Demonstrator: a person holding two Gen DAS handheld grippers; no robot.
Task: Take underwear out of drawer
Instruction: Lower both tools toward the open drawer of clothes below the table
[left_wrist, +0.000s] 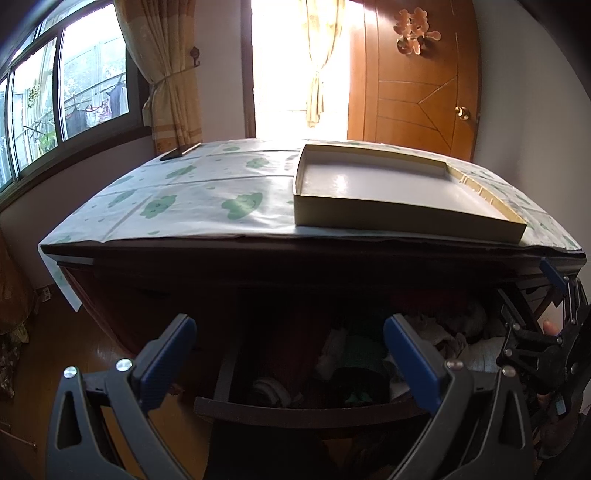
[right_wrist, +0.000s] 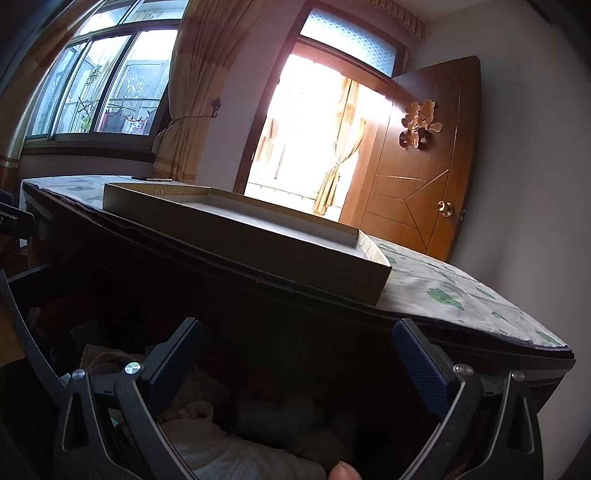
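The dark wooden drawer (left_wrist: 295, 408) stands pulled out under the cabinet top, filled with crumpled clothes (left_wrist: 354, 354) in white, green and dark tones. My left gripper (left_wrist: 291, 354) hovers open above the drawer's front, nothing between its blue pads. In the right wrist view, my right gripper (right_wrist: 299, 362) is open over pale garments (right_wrist: 229, 450) deep in the dark drawer. The right gripper (left_wrist: 554, 295) also shows at the far right edge of the left wrist view. Which piece is underwear I cannot tell.
On the cabinet top lies a cloth with green prints (left_wrist: 207, 192) and an empty shallow cardboard box (left_wrist: 388, 184). A dark flat object (left_wrist: 179, 151) rests at the back left corner. A wooden door (left_wrist: 417, 81), bright doorway and curtained window (left_wrist: 66, 96) are behind. A fingertip (right_wrist: 345, 472) shows at the bottom.
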